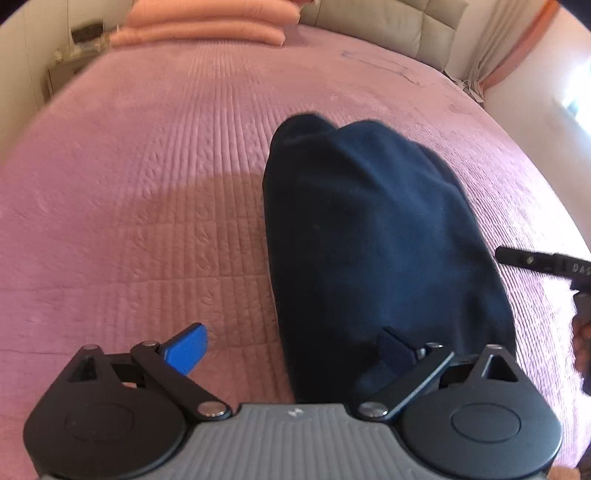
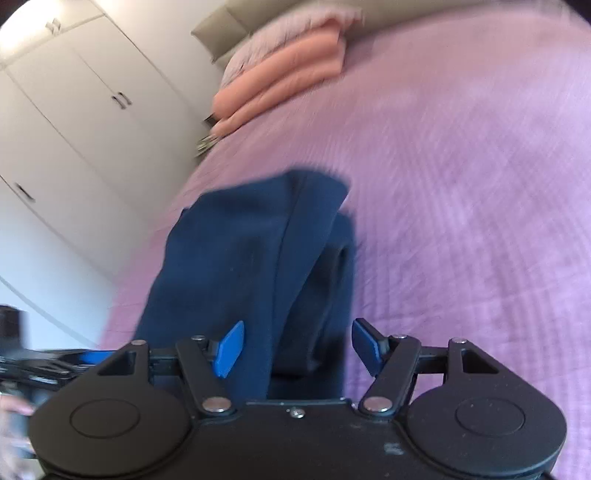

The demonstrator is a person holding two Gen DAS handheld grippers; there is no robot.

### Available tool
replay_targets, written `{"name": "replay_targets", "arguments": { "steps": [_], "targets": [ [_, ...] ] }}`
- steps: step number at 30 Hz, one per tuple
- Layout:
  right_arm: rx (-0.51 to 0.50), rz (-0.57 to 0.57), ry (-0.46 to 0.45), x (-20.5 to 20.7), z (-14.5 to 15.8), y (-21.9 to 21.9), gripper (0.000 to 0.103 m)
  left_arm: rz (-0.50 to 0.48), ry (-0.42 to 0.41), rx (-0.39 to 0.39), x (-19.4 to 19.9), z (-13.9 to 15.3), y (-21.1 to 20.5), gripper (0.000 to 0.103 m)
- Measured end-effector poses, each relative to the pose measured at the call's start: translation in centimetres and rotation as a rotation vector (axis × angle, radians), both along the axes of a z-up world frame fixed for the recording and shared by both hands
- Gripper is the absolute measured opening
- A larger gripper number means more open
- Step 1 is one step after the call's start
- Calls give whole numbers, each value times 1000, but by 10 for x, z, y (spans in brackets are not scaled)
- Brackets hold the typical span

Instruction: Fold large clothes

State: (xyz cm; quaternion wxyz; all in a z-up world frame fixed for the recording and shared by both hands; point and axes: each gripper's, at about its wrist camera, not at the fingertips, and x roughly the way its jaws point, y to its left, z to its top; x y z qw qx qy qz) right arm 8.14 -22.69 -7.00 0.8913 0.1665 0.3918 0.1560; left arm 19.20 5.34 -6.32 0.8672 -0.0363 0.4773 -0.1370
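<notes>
A dark navy garment (image 1: 373,236) lies folded into a long narrow bundle on the pink quilted bed cover (image 1: 155,177). My left gripper (image 1: 291,349) is open at the bundle's near end, its left fingertip (image 1: 186,350) over the bed cover and its right one over the cloth. In the right wrist view the same garment (image 2: 251,266) runs away from me, with a fold ridge along it. My right gripper (image 2: 297,349) is open, its blue fingers on either side of the garment's near end. The right gripper's black body (image 1: 546,266) shows at the right edge of the left wrist view.
A stack of folded peach blankets (image 1: 207,22) lies at the head of the bed, also seen in the right wrist view (image 2: 284,77). A beige headboard (image 1: 391,26) and a curtain (image 1: 509,40) stand behind. White wardrobe doors (image 2: 74,122) stand left of the bed.
</notes>
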Motion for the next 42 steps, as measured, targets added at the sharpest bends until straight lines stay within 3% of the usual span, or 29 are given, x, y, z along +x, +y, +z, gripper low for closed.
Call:
{"name": "replay_targets", "arguments": {
  "steps": [4, 5, 7, 9, 11, 13, 15, 17, 19, 20, 21, 23, 25, 27, 29, 31, 35, 37, 42],
  "targets": [
    [-15, 127, -66, -36, 16, 38, 80, -112, 9, -147, -19, 7, -7, 102],
    [-38, 172, -54, -40, 10, 54, 79, -133, 27, -140, -19, 0, -11, 102],
    [-107, 238, -7, -36, -9, 71, 79, -123, 85, -38, -16, -25, -18, 101],
    [-165, 236, 59, -30, -37, 70, 80, -106, 112, -37, -16, -46, -11, 103],
    [-111, 200, 96, -29, -62, 49, 81, -61, 154, -151, -18, -61, 10, 103],
    [-106, 174, 103, -34, -63, 32, 81, -30, 190, -224, -19, -64, 23, 103],
    [-137, 174, 117, -31, -47, 25, 81, -32, 189, -215, -16, -52, 26, 102],
    [-94, 145, 62, -26, -19, 15, 81, -14, 135, -176, -7, -24, 27, 91],
    [4, 113, -32, -14, 14, 3, 81, 8, 9, -200, 8, 13, 30, 94],
    [25, 105, -78, -4, 29, 4, 82, 4, -47, -227, 17, 27, 30, 102],
    [8, 109, -118, 8, 41, 10, 87, -8, -105, -236, 31, 38, 27, 103],
    [-93, 135, -153, 39, 53, 34, 99, -28, -177, -167, 69, 50, 12, 103],
    [-188, 179, -140, 77, 47, 61, 100, -23, -182, -97, 107, 41, -4, 103],
    [-218, 223, -60, 117, 24, 83, 100, -50, -158, -48, 141, 17, -19, 102],
    [-242, 225, 2, 136, -4, 87, 99, -10, -147, -11, 166, -9, -12, 103],
    [-266, 185, 19, 159, -33, 84, 100, 11, -130, -111, 184, -31, 2, 103],
    [-111, 87, 98, 180, -73, 54, 102, 36, -26, -287, 205, -73, 26, 103],
    [-54, 70, 99, 182, -76, 46, 102, 52, -7, -347, 208, -81, 34, 103],
    [-101, -8, 81, 168, -50, 30, 102, 91, 1, -294, 202, -68, 32, 103]
  ]
}}
